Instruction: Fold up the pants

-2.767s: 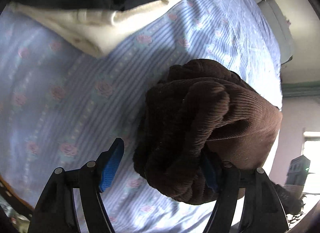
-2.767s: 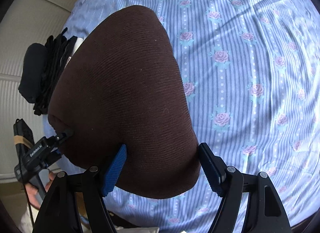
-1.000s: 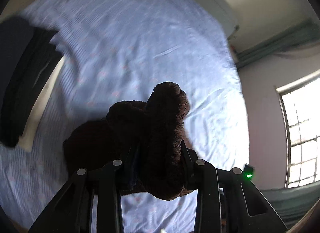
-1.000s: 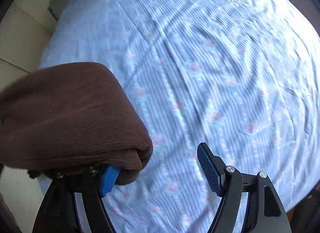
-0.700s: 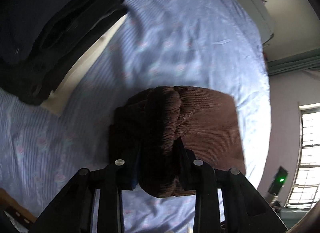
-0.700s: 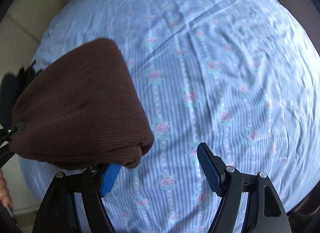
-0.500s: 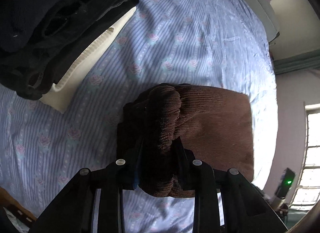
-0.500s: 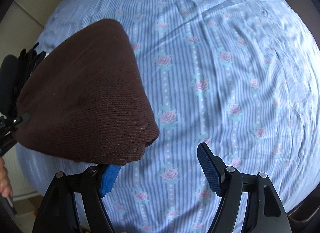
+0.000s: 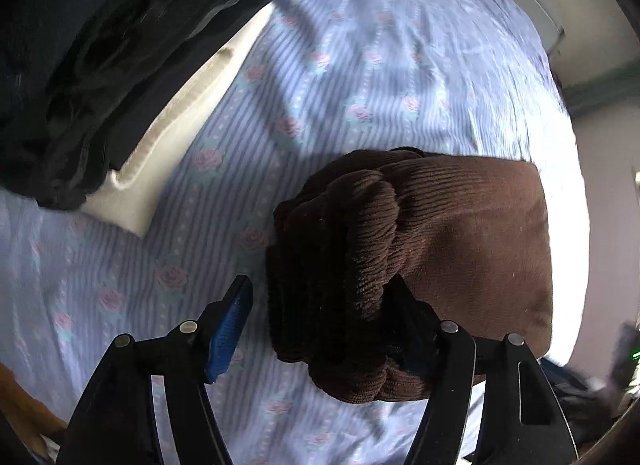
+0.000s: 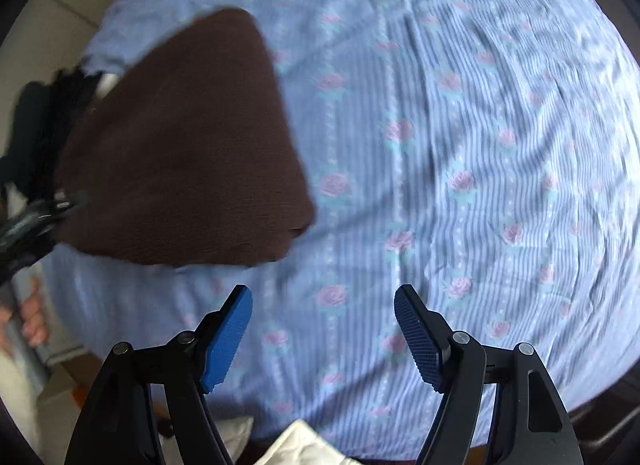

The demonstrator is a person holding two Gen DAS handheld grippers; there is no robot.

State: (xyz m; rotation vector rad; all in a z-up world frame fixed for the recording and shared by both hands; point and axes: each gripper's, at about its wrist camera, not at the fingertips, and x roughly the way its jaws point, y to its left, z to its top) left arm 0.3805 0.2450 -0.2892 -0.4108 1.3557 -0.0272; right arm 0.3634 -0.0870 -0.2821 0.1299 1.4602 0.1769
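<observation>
The folded brown corduroy pants (image 9: 460, 241) lie on the blue rose-striped bed sheet (image 9: 360, 65). Their bunched thick end sits between the jaws of my left gripper (image 9: 320, 325), which are opening. The left blue pad (image 9: 232, 321) stands clear of the fabric, and the right finger is hidden behind the bunch. In the right wrist view the pants (image 10: 180, 153) lie up and to the left, apart from my right gripper (image 10: 324, 329). It is open over bare sheet (image 10: 480, 145) with nothing between its pads. The left gripper (image 10: 32, 217) shows blurred at the pants' left end.
A stack of dark folded clothes (image 9: 80, 65) on a cream folded piece (image 9: 188, 105) lies beside the pants at the upper left. A person's hand (image 10: 32, 317) shows at the bed's left edge. White cloth (image 10: 304, 449) lies at the near edge.
The left jaws have spread off the pants' bunched end, after lowering it onto the sheet. The right gripper has drawn back, so the pants no longer touch its left finger.
</observation>
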